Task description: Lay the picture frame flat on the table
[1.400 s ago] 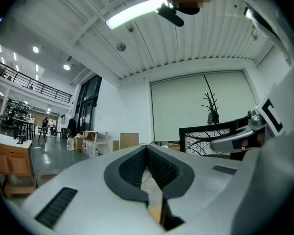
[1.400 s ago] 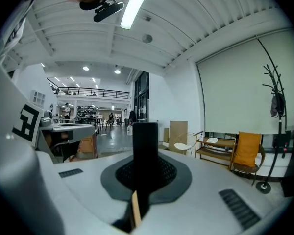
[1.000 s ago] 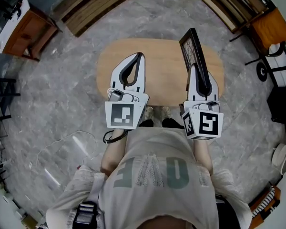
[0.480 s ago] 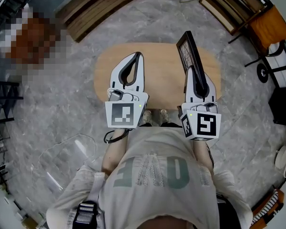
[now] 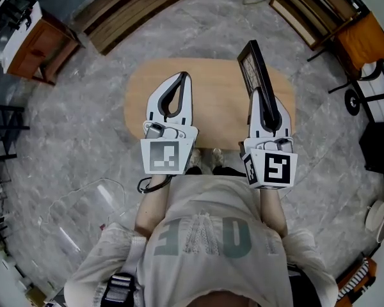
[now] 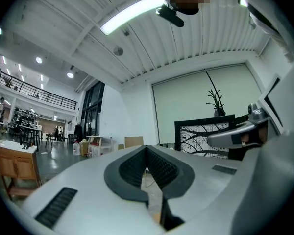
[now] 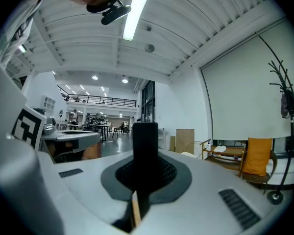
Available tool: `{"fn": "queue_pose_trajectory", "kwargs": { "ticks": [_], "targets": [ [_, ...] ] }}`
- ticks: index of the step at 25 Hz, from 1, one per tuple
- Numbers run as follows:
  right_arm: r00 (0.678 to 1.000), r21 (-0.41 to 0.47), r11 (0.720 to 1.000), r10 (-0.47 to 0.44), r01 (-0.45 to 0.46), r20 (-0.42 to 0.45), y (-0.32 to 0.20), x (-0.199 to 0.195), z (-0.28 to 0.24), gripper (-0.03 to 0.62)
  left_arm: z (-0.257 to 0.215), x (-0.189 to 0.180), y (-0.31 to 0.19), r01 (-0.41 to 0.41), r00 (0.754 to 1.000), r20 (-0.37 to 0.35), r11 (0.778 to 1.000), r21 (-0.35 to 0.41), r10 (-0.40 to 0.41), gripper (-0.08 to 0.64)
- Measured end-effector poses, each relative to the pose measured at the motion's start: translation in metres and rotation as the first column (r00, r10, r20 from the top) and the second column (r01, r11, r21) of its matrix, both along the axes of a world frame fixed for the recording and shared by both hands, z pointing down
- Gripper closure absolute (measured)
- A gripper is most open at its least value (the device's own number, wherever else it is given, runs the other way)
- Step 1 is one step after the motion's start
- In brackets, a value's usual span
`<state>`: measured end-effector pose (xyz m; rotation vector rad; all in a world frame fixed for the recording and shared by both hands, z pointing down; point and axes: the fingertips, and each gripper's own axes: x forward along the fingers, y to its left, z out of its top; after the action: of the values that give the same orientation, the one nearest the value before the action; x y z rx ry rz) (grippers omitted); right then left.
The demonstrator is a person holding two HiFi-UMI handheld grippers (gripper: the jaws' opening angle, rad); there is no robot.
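Observation:
A black picture frame (image 5: 252, 64) stands on edge above the right part of the oval wooden table (image 5: 214, 88), held upright. My right gripper (image 5: 260, 94) is shut on its near lower edge. In the right gripper view the frame's dark edge (image 7: 145, 137) rises straight up between the pads. My left gripper (image 5: 184, 77) hovers over the table's left half, shut with nothing in it. The left gripper view shows its closed tips (image 6: 146, 149) and, to the right, the frame's face with a tree-branch print (image 6: 202, 134).
A wooden cabinet (image 5: 37, 36) stands at the far left and wooden boards (image 5: 134, 10) lie on the floor beyond the table. An orange chair (image 5: 363, 34) and low shelving stand at the upper right. The person's shoes (image 5: 207, 158) show at the table's near edge.
Almost nothing differs. The frame stays upright in my right gripper, shifted very slightly left in the view. My left gripper holds its place, still shut.

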<state>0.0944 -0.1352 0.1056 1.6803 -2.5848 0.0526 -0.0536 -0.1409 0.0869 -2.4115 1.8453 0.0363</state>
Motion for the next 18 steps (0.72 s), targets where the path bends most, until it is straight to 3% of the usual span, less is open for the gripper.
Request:
{"fn": "queue_pose_trajectory", "kwargs": {
  "ticks": [5,9,18],
  "targets": [
    [0.998,-0.007,0.999,-0.036,0.036,-0.045,-0.019,-0.015,0.011,0.575,0.026,-0.012,-0.014,0.015,1.0,-0.019,0.998,-0.056,-0.016,0.551],
    [0.998,-0.009,0.999,-0.049,0.049,-0.033,-0.036,-0.019,0.031,0.575,0.056,-0.013,-0.03,0.023,1.0,-0.019,0.998,-0.062,-0.024,0.551],
    [1.0,-0.076,0.997,-0.014,0.013,-0.016,-0.071,-0.036,0.13,0.575,0.154,-0.021,-0.056,0.026,0.999,-0.034,0.986,-0.165,-0.032,0.551]
  ]
}}
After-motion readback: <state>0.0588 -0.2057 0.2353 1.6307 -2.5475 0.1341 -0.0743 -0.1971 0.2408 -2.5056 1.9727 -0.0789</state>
